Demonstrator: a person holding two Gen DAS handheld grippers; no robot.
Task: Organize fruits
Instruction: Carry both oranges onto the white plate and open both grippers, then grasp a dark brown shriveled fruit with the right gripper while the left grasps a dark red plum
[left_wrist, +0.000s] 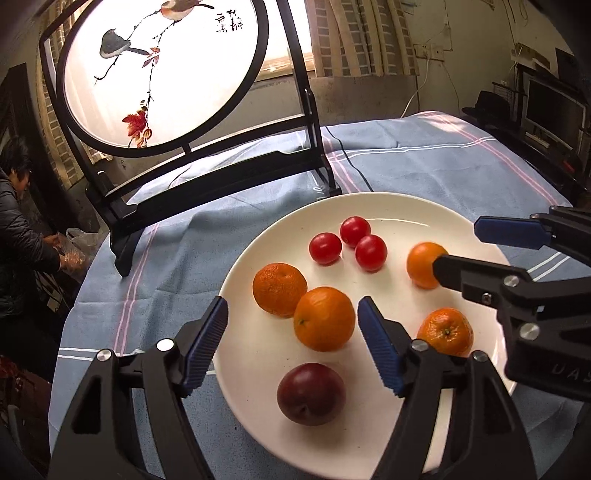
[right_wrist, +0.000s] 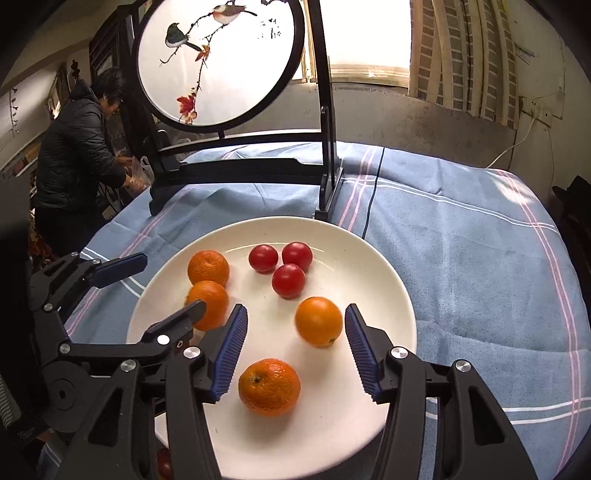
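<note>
Fruits lay together on a white plate (left_wrist: 461, 229) that sat on the blue-clothed worktop (right_wrist: 461, 221): three cherry tomatoes (left_wrist: 349, 243) touching in a cluster near the far rim, two mandarins touching at the left, a dark plum (left_wrist: 311, 393) at the near edge, and two more mandarins to the right. The left tongs (left_wrist: 291, 343) were spread wide above the plate, with one mandarin (left_wrist: 324, 318) and the plum lying between their blue pads, neither one pinched. The right tongs (right_wrist: 295, 354) were likewise spread and held nothing; a smooth orange (right_wrist: 318, 320) sat just ahead between the tips, and a dimpled mandarin (right_wrist: 269, 386) lay nearer, between the pads. To sort well, each pair of tongs probably needed to come down squarely over a single fruit, pads at its widest girth, and close gently, since round fruit would likely roll on the smooth plate. Keeping the two tools apart seemed wise, as they were crowded over the same dish.
</note>
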